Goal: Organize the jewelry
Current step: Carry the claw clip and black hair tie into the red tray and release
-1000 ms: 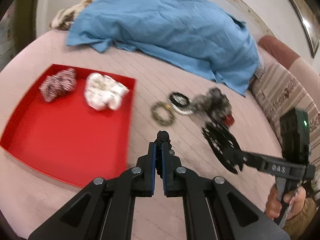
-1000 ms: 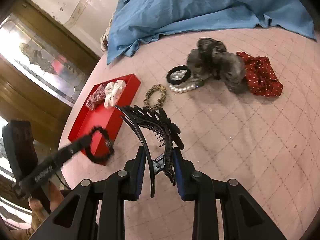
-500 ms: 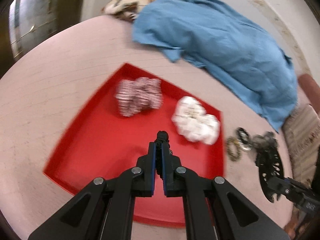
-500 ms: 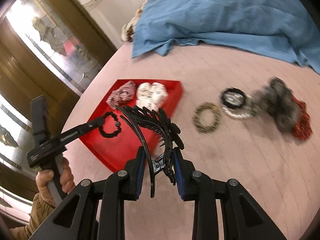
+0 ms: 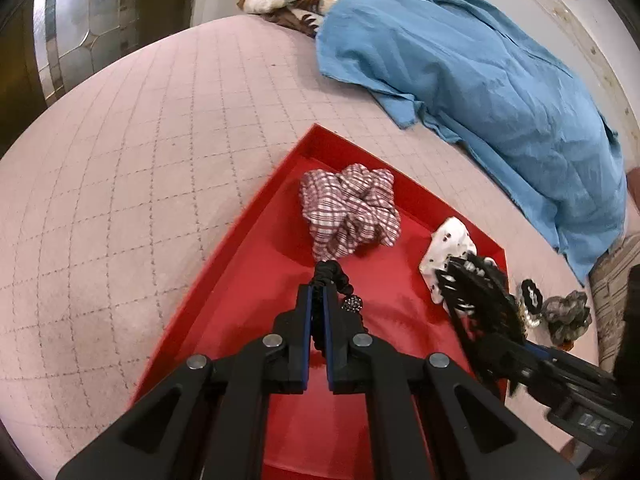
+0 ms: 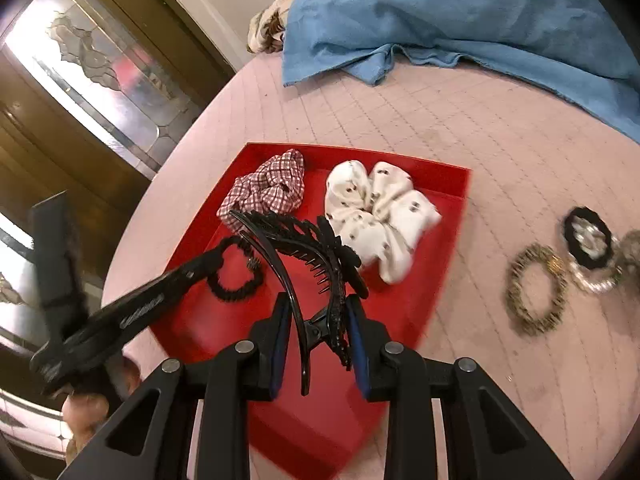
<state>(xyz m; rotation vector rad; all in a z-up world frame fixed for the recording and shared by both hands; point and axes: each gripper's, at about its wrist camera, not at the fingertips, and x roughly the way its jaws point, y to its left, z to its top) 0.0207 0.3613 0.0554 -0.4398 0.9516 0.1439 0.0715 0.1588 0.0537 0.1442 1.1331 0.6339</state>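
My left gripper [image 5: 317, 292] is shut on a black hair tie [image 5: 332, 276] and holds it over the red tray [image 5: 248, 264]; the gripper [image 6: 218, 258] and the tie [image 6: 236, 280] also show in the right wrist view. My right gripper [image 6: 318, 304] is shut on a black claw hair clip [image 6: 308, 252] above the red tray [image 6: 440, 240]; the clip [image 5: 476, 296] also shows at the tray's right side. A red checked scrunchie [image 5: 350, 210] and a white spotted scrunchie [image 6: 376, 212] lie in the tray.
On the pink quilted bed [image 6: 500, 128] right of the tray lie a gold bracelet [image 6: 536, 292], a black ring with pearls [image 6: 588, 240] and a grey scrunchie [image 5: 568, 316]. A blue cloth [image 5: 480, 64] lies at the back. A glass door [image 6: 92, 68] stands left.
Both grippers have moved left from the loose items to over the tray, carrying the hair tie and the clip. The tray now looks closer in both views.
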